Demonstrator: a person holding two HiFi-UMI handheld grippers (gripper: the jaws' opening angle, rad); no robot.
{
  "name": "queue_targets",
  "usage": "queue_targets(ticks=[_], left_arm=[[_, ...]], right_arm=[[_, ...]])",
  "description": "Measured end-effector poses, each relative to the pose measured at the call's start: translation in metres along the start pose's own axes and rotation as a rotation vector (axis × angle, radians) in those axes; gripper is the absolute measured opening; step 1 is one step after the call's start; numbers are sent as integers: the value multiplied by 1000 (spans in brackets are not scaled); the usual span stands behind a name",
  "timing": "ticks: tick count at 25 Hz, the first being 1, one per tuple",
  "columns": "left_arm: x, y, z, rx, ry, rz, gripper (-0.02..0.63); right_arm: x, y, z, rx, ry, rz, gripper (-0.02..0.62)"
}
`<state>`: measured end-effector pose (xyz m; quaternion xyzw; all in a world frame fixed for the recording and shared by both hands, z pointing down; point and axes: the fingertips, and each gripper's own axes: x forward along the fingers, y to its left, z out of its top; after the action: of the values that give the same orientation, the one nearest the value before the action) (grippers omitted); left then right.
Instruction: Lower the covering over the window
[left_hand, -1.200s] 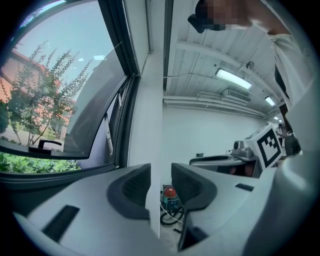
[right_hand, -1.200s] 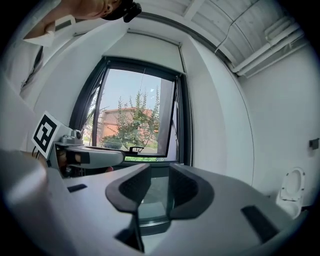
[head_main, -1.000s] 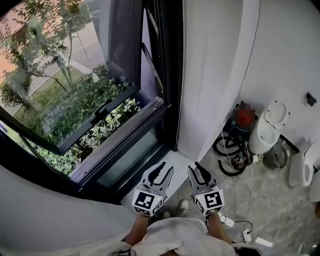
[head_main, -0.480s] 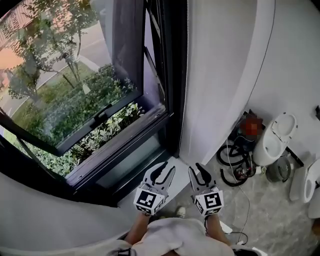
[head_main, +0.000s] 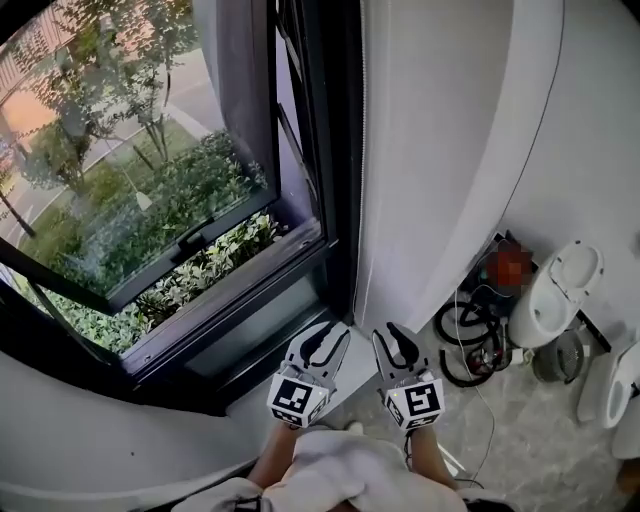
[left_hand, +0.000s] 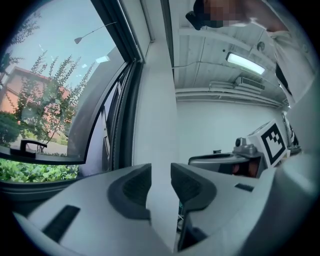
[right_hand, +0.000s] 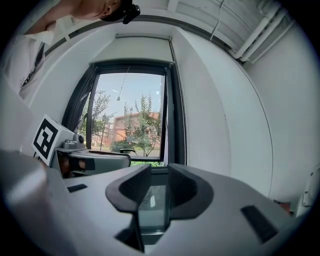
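Observation:
The window (head_main: 150, 190) has a black frame and its lower sash tilts outward over green shrubs. In the right gripper view the covering's housing (right_hand: 142, 36) runs across the top of the window (right_hand: 131, 117), with nothing lowered over the glass. A thin pull cord (head_main: 361, 150) hangs along the frame's right side, against the white wall. My left gripper (head_main: 330, 332) and right gripper (head_main: 390, 332) are side by side, level, just short of the sill. Both are open and hold nothing. The left gripper (left_hand: 161, 172) faces the wall strip beside the frame. The right gripper (right_hand: 160, 172) faces the lower pane.
A white ledge (head_main: 350, 372) lies under the grippers. Black hoses and cables (head_main: 465, 330) are coiled on the stone floor at the right, next to a white toilet bowl (head_main: 560, 290). A thin cable (head_main: 540, 110) runs down the white wall.
Both grippers have moved level towards the window's right edge together with the person. The frame and the pull cord now stand closer. The jaws look the same.

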<state>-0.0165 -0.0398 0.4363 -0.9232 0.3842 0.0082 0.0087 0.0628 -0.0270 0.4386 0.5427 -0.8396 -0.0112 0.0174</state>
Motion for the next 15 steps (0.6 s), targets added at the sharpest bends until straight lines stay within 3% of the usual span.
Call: queue_targets(ticks=[15], left_arm=[[53, 23, -1, 19, 2, -6, 129]], right_arm=[[34, -42, 3, -4, -12, -29, 107]])
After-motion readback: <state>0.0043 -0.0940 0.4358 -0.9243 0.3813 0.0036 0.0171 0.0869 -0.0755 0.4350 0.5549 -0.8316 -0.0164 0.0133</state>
